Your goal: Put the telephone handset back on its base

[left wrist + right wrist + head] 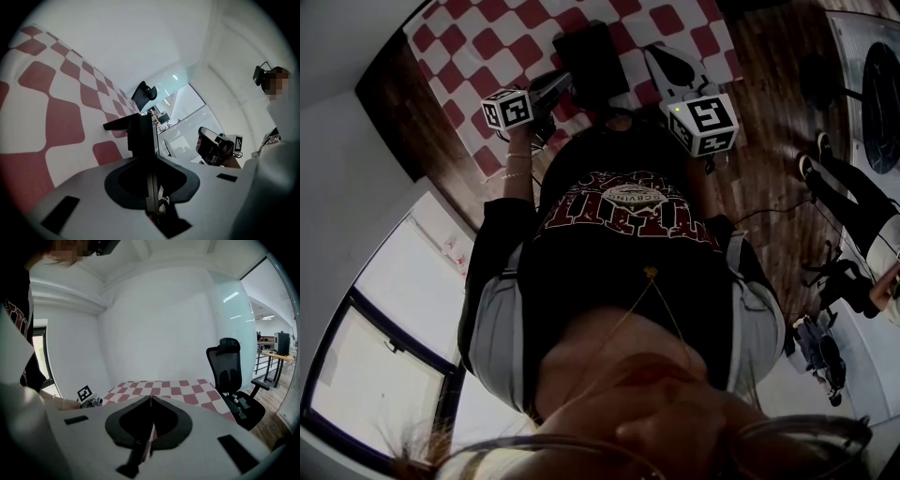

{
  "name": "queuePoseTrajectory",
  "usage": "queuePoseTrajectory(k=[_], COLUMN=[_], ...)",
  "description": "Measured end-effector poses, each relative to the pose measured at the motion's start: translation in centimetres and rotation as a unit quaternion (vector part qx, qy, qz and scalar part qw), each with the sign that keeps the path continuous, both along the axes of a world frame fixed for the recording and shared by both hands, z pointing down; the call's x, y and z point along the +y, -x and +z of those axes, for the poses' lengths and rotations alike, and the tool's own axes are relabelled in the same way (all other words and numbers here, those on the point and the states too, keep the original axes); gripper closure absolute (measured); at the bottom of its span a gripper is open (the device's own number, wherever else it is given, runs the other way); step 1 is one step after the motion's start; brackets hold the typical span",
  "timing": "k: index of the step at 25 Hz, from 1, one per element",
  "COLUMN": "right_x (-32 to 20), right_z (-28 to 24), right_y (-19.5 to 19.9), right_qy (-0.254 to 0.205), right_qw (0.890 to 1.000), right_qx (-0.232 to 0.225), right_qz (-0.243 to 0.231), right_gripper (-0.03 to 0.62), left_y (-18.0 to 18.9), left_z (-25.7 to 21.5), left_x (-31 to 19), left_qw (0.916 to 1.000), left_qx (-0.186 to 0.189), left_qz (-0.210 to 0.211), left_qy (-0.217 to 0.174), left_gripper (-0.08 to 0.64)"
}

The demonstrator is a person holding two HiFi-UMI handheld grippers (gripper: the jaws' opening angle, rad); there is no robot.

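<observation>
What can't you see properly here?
Head view: the dark shape on the checked cloth is too dim to tell handset from base.
Left claw view: the left claw, shut, blocks whatever lies below it.
Right claw view: the right claw, shut, covers the near cloth.

Office chair (pixel 233 369) beside checkered table (pixel 159 387)

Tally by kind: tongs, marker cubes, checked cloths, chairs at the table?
Two-jaw tongs: 2, left tongs, right tongs
Black-and-white marker cubes: 2
Red-and-white checked tablecloth: 1
Black office chair at the table: 1
Total: 6
</observation>
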State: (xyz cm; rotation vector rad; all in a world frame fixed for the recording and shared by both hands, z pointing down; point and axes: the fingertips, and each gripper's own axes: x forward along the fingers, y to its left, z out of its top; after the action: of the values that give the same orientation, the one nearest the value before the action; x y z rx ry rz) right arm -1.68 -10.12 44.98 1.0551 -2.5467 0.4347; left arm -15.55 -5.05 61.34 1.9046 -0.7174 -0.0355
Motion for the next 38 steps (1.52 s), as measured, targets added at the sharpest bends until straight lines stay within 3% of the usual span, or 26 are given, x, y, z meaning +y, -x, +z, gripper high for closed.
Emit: queuePoseTrajectory(k=[6, 15, 20, 28, 38], right_x=[0.0, 0.1, 0.2, 0.3, 0.3], right_z=[0.1, 0.3, 0.2, 0.5, 0.7], right_y=[-0.1, 0.0, 0.0, 0.3, 0.7], right_qy=[0.001, 0.003, 0.003, 0.005, 0.007], right_qw=[1.0, 1.0, 1.0, 1.0, 1.0], right_qx=[0.002, 0.002, 0.002, 0.002, 0.003], right_qz=[-0.001, -0.004, -0.003, -0.007, -0.017], right_gripper=[0.572, 0.572, 0.572, 0.572, 0.572], left_y=[-0.1, 0.1, 0.5, 0.5, 0.4], left_z=[-0.4, 0.3, 1.2, 0.7, 0.4], left_x=[0.0, -0.3, -0.3, -0.6, -0.8], left_qw=[0.9998, 0.9988, 0.9984, 0.9989, 0.9983], left_qx=[0.012, 0.037, 0.019, 0.004, -0.015], left_qz=[-0.003, -0.031, -0.053, -0.047, -0.049], left_qy=[-0.016, -0.007, 0.007, 0.003, 0.028], left_gripper=[0.488, 0.488, 0.489, 0.489, 0.489])
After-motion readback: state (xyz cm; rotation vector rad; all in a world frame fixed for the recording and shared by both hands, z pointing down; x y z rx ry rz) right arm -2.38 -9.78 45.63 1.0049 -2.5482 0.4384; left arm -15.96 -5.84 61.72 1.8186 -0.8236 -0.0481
